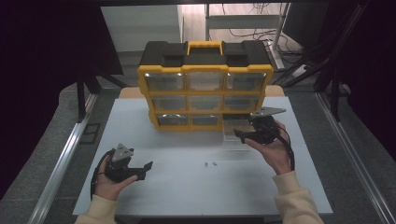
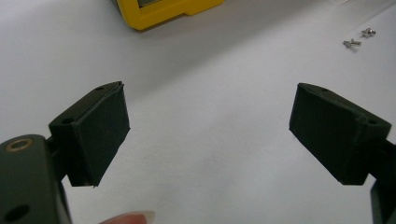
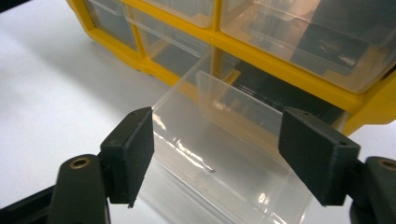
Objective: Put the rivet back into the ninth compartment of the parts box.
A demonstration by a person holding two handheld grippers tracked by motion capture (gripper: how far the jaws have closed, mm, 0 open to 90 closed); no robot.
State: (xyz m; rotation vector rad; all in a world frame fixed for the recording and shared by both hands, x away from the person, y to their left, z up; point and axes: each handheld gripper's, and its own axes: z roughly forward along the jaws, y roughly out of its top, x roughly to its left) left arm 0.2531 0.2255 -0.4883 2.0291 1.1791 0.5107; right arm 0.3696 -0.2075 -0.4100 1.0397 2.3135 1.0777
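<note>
Presently, item one: your right gripper (image 3: 215, 154), jaws spread wide, one to each side of the clear drawer (image 3: 219, 154). The pads stand just off its side walls and pinch nothing.

Item two: the clear drawer. It sits pulled out of the lower right slot of the yellow organizer (image 1: 205, 91), its rear end at the mouth of the dark slot, its open front end toward you. In the high view the drawer (image 1: 232, 132) lies just left of your right gripper (image 1: 243, 135), on the white table (image 1: 187, 182). Its long axis runs from the cabinet out toward you, in line with the jaws. It appears empty, though glare hides part of the floor.

Item three: two small screws (image 1: 210, 164), loose on the table, near the middle, between your two hands and well apart from the drawer. In the left gripper view the screws (image 2: 358, 38) lie ahead and to the right.

Item four: your left gripper (image 1: 140, 170), jaws likewise spread, over bare table, touching nothing. In its own view your left gripper (image 2: 208, 135) points toward the screws.

Judgement: your left hand seems the nearer to the screws; your right hand owns the drawer. The coming move likely turns on carrying the screws right and away from you, into that open drawer.
</note>
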